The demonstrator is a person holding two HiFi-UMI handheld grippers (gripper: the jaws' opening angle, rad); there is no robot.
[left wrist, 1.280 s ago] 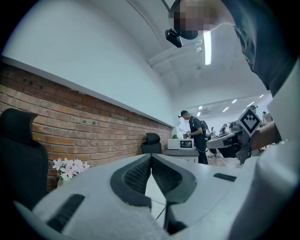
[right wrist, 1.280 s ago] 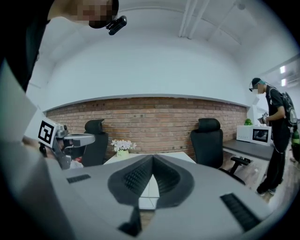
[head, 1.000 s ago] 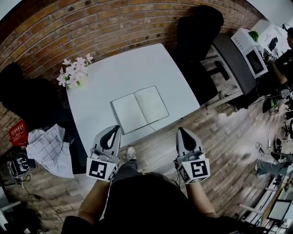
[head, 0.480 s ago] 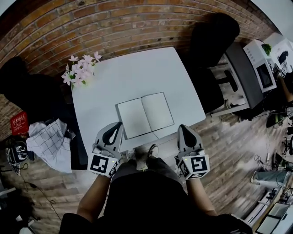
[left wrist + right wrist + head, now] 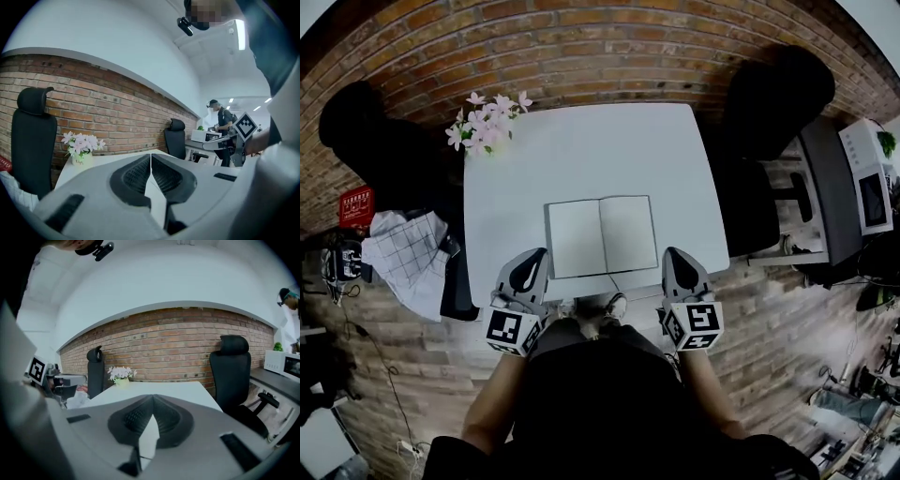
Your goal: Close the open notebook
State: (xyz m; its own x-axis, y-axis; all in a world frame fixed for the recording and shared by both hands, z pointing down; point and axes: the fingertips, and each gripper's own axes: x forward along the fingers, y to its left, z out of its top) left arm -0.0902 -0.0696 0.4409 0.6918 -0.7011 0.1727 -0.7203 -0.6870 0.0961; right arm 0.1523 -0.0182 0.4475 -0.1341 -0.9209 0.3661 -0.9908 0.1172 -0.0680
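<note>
Notebook's wide open, closing hasn't started

The notebook (image 5: 602, 236) lies flat with both pages up, near the front edge of the white table (image 5: 581, 141). The left gripper (image 5: 533, 255) and right gripper (image 5: 674, 254) hang at that edge, one off each near corner. Both point forward, jaws pressed together on nothing. I'd say the whole job's left to do.

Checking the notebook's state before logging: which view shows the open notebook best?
The head view: the open notebook lies flat on the white table, both pages showing. Neither gripper view shows it; their own jaws block the near tabletop.
</note>
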